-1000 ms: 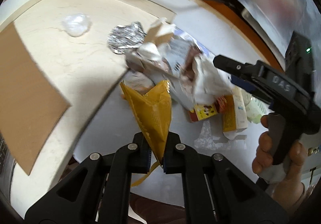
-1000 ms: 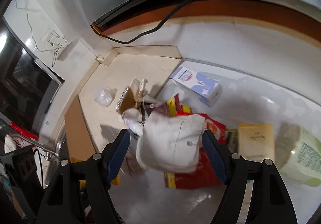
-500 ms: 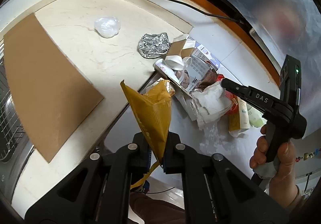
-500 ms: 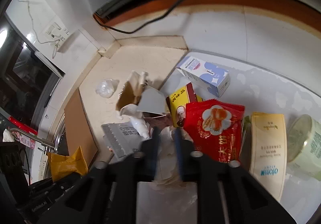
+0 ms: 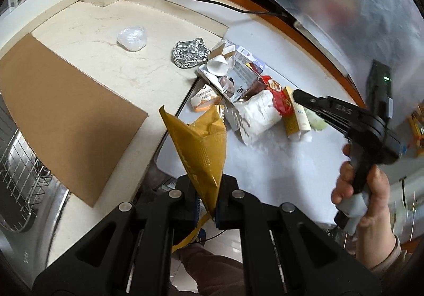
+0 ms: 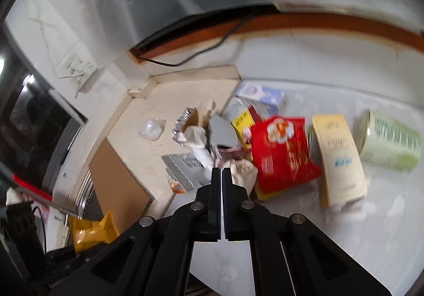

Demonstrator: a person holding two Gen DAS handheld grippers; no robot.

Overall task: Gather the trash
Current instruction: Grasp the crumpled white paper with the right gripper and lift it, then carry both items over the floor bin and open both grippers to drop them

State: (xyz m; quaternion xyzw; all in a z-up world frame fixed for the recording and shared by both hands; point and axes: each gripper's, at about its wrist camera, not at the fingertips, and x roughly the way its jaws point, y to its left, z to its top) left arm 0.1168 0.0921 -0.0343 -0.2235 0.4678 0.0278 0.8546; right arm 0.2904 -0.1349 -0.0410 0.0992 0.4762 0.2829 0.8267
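Observation:
My left gripper [image 5: 209,200] is shut on a yellow plastic bag [image 5: 201,147] and holds it up off the counter; the bag also shows in the right wrist view [image 6: 92,229]. My right gripper [image 6: 220,171] is shut and empty, above a pile of trash. The pile holds a crumpled white paper [image 5: 261,113], a red packet [image 6: 281,153], a yellow box [image 6: 339,160], a grey sachet [image 6: 185,168] and a foil wad [image 5: 189,53]. In the left wrist view the right gripper [image 5: 299,96] hovers over the pile's right side.
A brown cardboard sheet [image 5: 61,110] lies on the beige counter. A clear plastic wad [image 5: 132,37] sits near the corner. A green tub [image 6: 389,142] lies at the pile's right. A blue-white carton [image 6: 262,97] is behind. A wire rack [image 5: 18,163] is at left.
My right gripper let go of the white paper, which now lies on the pile, then shut empty and pulled back. My left gripper lifted away with the yellow bag.

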